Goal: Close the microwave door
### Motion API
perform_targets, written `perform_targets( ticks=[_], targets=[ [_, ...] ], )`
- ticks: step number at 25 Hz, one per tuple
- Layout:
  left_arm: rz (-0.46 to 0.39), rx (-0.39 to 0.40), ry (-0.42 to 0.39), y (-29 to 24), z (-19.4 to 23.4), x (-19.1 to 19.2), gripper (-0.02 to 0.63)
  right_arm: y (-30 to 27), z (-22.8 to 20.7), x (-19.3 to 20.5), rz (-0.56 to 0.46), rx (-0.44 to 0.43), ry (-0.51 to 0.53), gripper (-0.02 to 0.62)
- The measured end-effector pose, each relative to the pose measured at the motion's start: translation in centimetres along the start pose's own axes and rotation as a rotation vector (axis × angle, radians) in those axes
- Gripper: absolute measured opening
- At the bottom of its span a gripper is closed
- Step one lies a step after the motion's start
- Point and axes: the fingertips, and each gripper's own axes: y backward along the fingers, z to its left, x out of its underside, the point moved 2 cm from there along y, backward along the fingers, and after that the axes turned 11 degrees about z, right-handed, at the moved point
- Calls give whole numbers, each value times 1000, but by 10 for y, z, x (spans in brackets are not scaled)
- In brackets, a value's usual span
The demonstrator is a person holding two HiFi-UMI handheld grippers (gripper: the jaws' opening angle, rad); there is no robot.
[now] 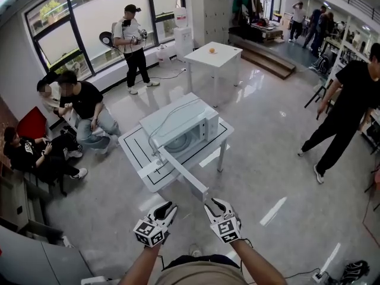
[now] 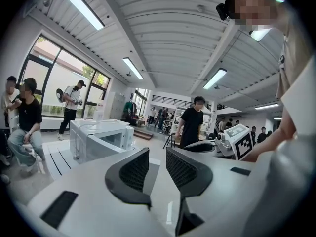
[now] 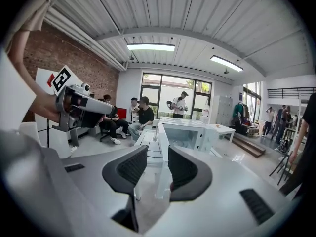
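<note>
Both tools sit low and close to the person: the left gripper (image 1: 166, 208) and the right gripper (image 1: 217, 203) hover side by side above the floor, short of the worktop (image 1: 134, 145). Each has its jaws at a narrow gap with nothing between them. In the right gripper view the thin edge of the door (image 3: 160, 135) lines up with that gap but lies beyond the tips, untouched.

The microwave (image 1: 178, 123) stands on the right half of the worktop, its back toward the far corner. Its door (image 1: 185, 172) is swung fully open and reaches out past the near edge toward the person, its free end nearest the right gripper. So the closing has not begun.

Several things could go wrong from here, as I judge it:

- The door's free end is thin and smooth. A push from narrow jaw tips could slide off its top or outer edge, and the gripper would then swing on into the open cavity or the front panel.
- A hard or fast shove could shift the whole microwave toward the far edge, since it looks merely set down there on a light, thin-legged worktop.
- Too soft a push may leave the door ajar, or let it bounce back off the latch.
- With both grippers so close together, the left one could be in the door's swing path and catch it.
- A push near the hinge would give little leverage, so contact belongs near the free end.
</note>
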Motion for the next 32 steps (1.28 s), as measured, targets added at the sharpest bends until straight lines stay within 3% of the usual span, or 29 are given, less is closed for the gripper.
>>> perform_targets(
  ticks=[8,18,32],
  targets=[
    [20,20,-10,-7,17,5,101,-47,-2,22,59,34,-31,118],
    [27,-34,10,-18,36,-8,101,-87,-20,44,134,45,-36,118],
    [45,-73,41,-41,34,-11,101,-115,-36,47,156,-1,-67,118]
  ],
)
